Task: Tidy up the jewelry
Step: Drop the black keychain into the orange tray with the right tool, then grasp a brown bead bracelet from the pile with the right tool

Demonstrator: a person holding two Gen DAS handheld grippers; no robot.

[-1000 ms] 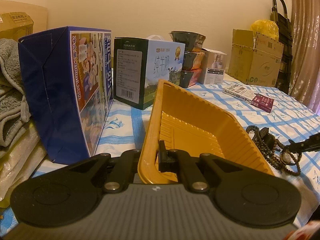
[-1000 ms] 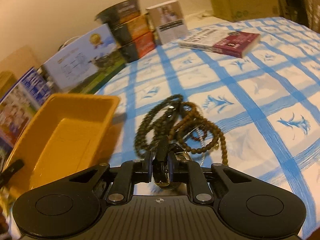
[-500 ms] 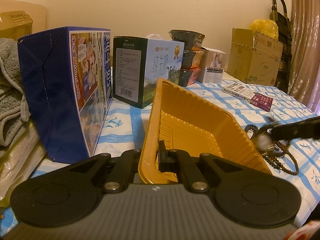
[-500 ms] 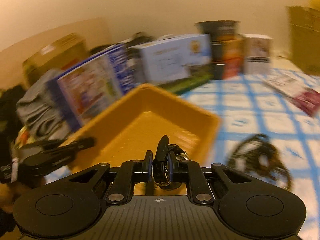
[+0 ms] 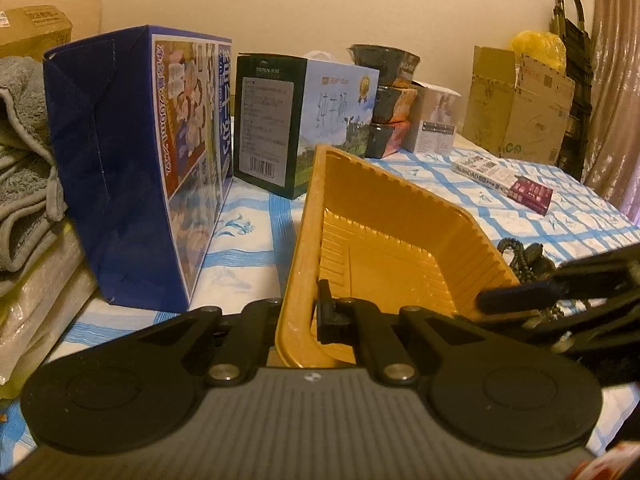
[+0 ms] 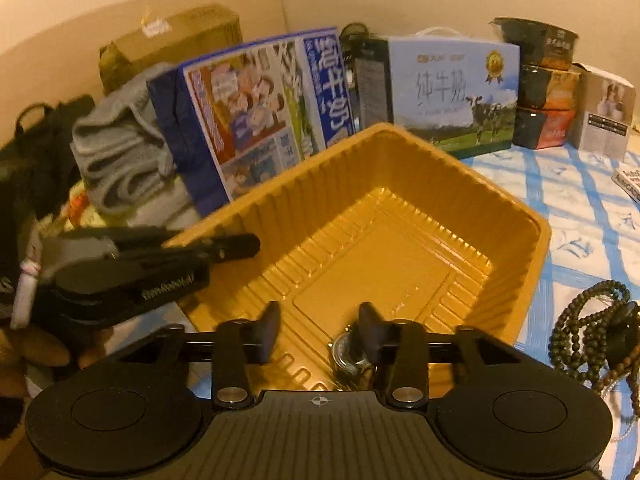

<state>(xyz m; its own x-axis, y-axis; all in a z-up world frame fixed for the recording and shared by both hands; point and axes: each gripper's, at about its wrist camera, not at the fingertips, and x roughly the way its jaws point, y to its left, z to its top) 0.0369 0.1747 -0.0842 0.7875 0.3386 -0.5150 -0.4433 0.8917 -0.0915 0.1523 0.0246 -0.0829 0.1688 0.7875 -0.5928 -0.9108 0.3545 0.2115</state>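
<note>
My left gripper (image 5: 301, 312) is shut on the near rim of the yellow plastic tray (image 5: 384, 240) and holds it tilted. It also shows in the right wrist view (image 6: 236, 246) at the tray's left edge. My right gripper (image 6: 320, 322) is open over the tray's (image 6: 376, 256) near end, and shows at the right of the left wrist view (image 5: 520, 300). A silver watch (image 6: 348, 356) lies in the tray by the right finger. A pile of dark bead strands (image 6: 592, 336) lies on the cloth right of the tray, also in the left wrist view (image 5: 524, 256).
A blue picture box (image 5: 136, 168), a milk carton box (image 5: 304, 120), stacked bowls (image 5: 390, 100) and a small white box (image 5: 436, 124) stand behind the tray. Grey towels (image 5: 24, 160) lie left. A book (image 5: 504, 180) and cardboard boxes (image 5: 520, 108) are far right.
My right gripper carried the watch from the bead pile to the tray and opened; the watch now lies in the tray. The left gripper has kept its hold on the rim.
</note>
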